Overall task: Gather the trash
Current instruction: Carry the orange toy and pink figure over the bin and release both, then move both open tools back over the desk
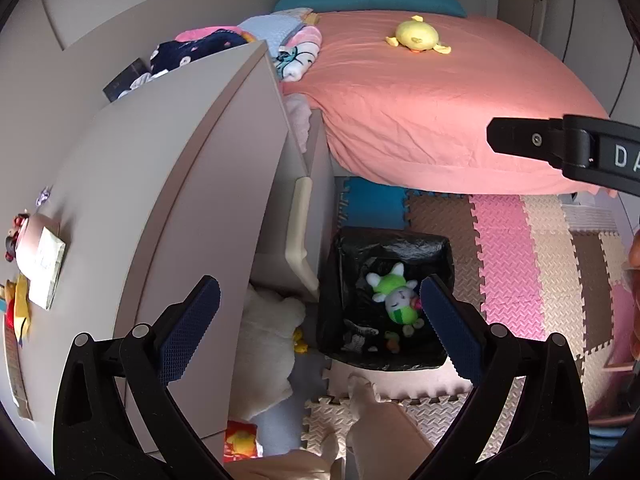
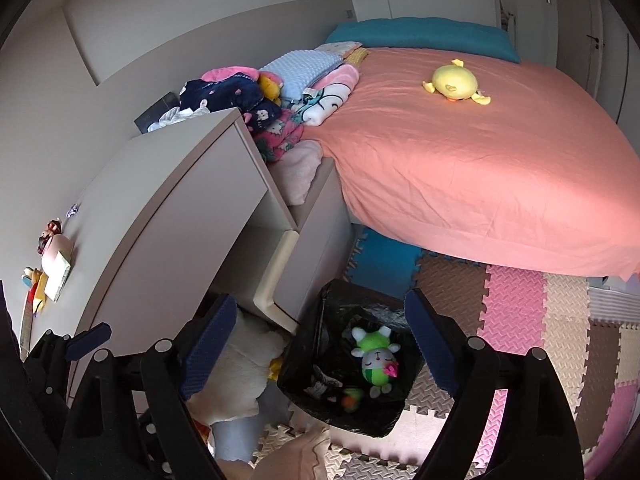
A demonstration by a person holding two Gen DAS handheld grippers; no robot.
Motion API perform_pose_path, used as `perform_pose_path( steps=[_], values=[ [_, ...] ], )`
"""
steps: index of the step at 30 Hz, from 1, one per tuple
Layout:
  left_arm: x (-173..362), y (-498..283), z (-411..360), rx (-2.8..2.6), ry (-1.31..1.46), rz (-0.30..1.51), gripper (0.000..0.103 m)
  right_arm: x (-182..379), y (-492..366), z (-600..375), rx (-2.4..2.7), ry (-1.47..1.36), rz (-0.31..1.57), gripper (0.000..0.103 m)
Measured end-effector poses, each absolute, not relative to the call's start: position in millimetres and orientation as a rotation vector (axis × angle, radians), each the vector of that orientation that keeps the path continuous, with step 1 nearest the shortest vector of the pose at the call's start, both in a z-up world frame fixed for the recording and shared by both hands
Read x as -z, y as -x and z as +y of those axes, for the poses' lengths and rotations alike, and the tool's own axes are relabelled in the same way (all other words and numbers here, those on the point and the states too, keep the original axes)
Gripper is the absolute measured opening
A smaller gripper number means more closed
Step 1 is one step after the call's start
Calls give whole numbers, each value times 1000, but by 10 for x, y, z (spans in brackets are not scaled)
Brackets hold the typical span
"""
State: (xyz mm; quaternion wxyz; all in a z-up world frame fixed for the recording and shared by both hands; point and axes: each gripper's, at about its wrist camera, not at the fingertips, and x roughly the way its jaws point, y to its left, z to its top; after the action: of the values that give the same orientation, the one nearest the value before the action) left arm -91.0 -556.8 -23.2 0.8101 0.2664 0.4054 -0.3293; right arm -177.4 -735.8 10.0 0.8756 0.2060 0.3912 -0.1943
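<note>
Left wrist view: left gripper and right gripper both spread wide and empty over the black bin, green toy lying inside as dropped trash.

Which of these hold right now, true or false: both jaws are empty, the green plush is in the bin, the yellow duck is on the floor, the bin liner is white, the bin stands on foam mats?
1. Both sets of jaws are empty. True: the left gripper and the right gripper stand open with nothing between them.
2. The green plush lies in the bin. True.
3. The yellow duck is on the floor. False: it lies on the pink bed.
4. The bin liner is white. False: it is black.
5. The bin stands on foam mats. True.
</note>
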Motion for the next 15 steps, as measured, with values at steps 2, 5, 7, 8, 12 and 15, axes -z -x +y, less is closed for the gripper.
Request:
perform_pose_path(
  steps=[2, 5, 7, 8, 12, 15],
  values=[
    [220, 861, -5532, 697, -560, 870, 97, -101, 1748, -7332, 398, -429, 822, 86],
    [198, 813, -5484, 689, -547, 873, 97, -108, 1699, -7256, 385, -421, 827, 86],
    [178, 780, -5425, 683, -535, 874, 97, -126, 1654, -7190, 375, -415, 828, 86],
    [164, 762, -5385, 680, -529, 872, 97, -138, 1638, -7162, 370, -412, 827, 86],
    [80, 674, -5213, 654, -506, 860, 97, -213, 1514, -6983, 341, -394, 827, 86],
    [-11, 574, -5023, 621, -492, 845, 97, -281, 1392, -6818, 317, -377, 820, 86]
  ],
)
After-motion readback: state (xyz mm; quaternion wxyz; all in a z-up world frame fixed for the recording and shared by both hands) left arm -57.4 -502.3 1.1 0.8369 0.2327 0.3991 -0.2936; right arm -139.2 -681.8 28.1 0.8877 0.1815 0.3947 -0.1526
